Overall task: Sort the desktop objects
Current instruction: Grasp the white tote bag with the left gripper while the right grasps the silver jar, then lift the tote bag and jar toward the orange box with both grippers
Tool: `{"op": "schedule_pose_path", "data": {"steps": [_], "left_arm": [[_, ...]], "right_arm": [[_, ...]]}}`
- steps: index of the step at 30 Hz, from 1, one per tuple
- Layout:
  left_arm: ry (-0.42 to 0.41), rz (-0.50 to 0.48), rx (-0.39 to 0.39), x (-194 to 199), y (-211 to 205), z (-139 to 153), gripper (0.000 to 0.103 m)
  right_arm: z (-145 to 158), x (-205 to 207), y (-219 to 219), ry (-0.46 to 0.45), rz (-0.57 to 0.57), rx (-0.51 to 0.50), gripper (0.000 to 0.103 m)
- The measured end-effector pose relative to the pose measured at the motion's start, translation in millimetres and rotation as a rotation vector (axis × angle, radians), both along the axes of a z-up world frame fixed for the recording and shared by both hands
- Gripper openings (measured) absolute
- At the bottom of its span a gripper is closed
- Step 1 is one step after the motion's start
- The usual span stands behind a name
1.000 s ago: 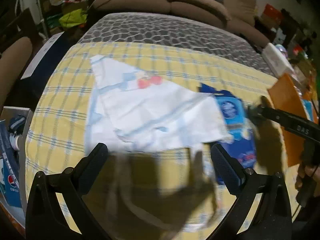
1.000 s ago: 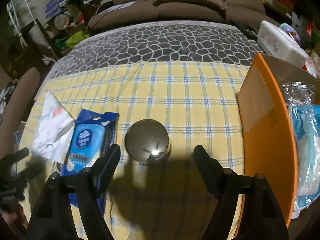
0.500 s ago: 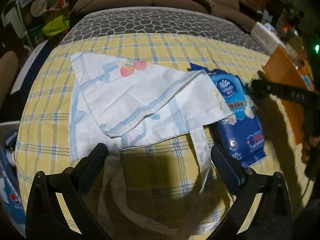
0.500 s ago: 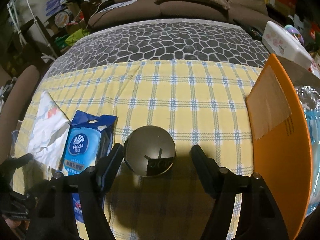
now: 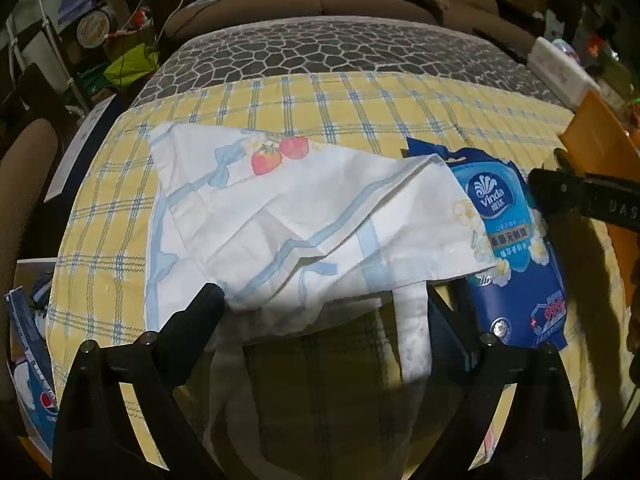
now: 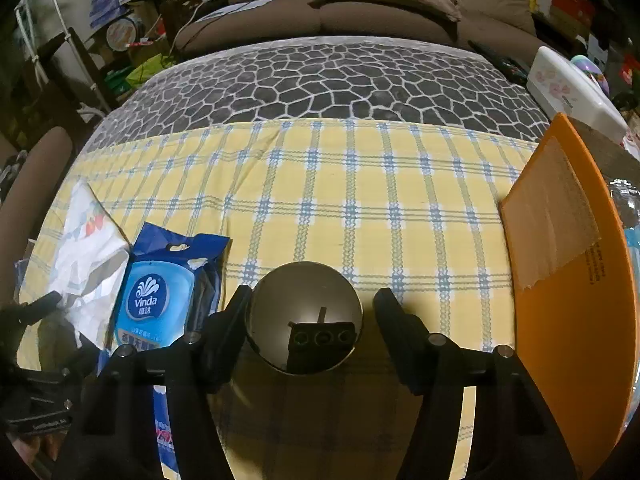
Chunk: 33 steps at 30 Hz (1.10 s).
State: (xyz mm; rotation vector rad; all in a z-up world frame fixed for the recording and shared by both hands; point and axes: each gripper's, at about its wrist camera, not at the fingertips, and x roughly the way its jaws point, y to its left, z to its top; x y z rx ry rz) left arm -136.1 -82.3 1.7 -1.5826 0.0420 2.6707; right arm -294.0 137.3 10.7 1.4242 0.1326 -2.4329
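A white cloth [image 5: 304, 224] with blue stripes and a strawberry print lies crumpled on the yellow plaid tablecloth [image 5: 360, 120]. My left gripper [image 5: 320, 312] is open, its fingers at the cloth's near edge, with a cloth strap [image 5: 412, 332] between them. A blue Vinda wipes pack [image 5: 512, 240] lies right of the cloth, partly under it; it also shows in the right wrist view [image 6: 156, 300]. A round shiny metal lid [image 6: 306, 316] sits between my open right gripper's [image 6: 310, 312] fingers; the left finger is at its rim.
An orange box [image 6: 576, 280] stands at the right edge of the table, with plastic-wrapped goods behind it. A white tissue box [image 6: 568, 84] sits at the far right. A brown sofa [image 6: 360, 4] lies beyond the table. A Pepsi carton [image 5: 36, 380] is low on the left.
My left gripper moved forward onto the cloth's near edge. My right gripper advanced, so the metal lid now sits between its fingers.
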Motion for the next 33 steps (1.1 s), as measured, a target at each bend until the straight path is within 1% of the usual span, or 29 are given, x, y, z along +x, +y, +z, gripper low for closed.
{"op": "schedule_pose_path", "data": {"steps": [2,3,4,5,6,7,8,9,10,12,15,20,23,29,33], "left_arm": [[0.006,-0.008,0.004,-0.1,0.0,0.6,0.087],[0.015,-0.013,0.013,0.4,-0.5,1.9,0.077],[0.030,-0.017,0.025,1.3,-1.3,4.5,0.058],[0.038,-0.018,0.027,1.3,-1.5,6.4,0.047],[0.048,-0.017,0.022,1.4,-2.1,8.5,0.034],[0.053,-0.015,0.024,1.6,-3.2,9.7,0.031],[0.054,-0.015,0.042,1.1,-5.8,10.6,0.031],[0.052,-0.013,0.051,0.7,-7.3,11.0,0.027],[0.052,-0.011,0.059,1.1,-9.0,11.4,0.022],[0.057,-0.003,0.088,2.6,-15.5,14.0,0.016],[0.060,0.007,0.117,6.2,-21.2,17.9,0.012],[0.078,0.017,0.163,14.1,-29.0,32.1,0.010],[0.098,0.011,0.176,19.9,-31.2,43.9,0.010],[0.153,-0.002,0.237,33.8,-31.0,82.2,0.010],[0.183,-0.024,0.268,40.5,-21.1,107.7,0.009]], "right_arm": [[-1.5,-0.4,-1.3,-0.005,0.004,0.003,0.063],[-2.2,-0.5,-2.3,-0.007,0.008,0.006,0.059],[-2.8,-0.2,-3.6,-0.007,0.013,0.012,0.054],[-3.3,0.3,-5.1,-0.005,0.019,0.023,0.052],[-3.5,0.8,-6.0,-0.003,0.024,0.028,0.049],[-3.5,1.2,-6.9,0.000,0.027,0.034,0.049],[-3.5,1.8,-7.7,0.002,0.030,0.039,0.049],[-3.4,2.2,-8.1,0.003,0.032,0.042,0.049],[-3.3,2.3,-8.0,0.003,0.033,0.041,0.049],[-2.8,2.9,-8.1,0.005,0.028,0.039,0.049],[-1.3,5.1,-7.3,0.013,0.027,0.039,0.048],[8.3,9.1,-2.5,0.028,0.030,0.030,0.048],[18.1,12.8,1.4,0.039,0.036,0.025,0.048],[43.7,23.9,11.5,0.062,0.041,0.020,0.048],[63.6,35.3,20.5,0.082,0.047,0.011,0.048]]}}
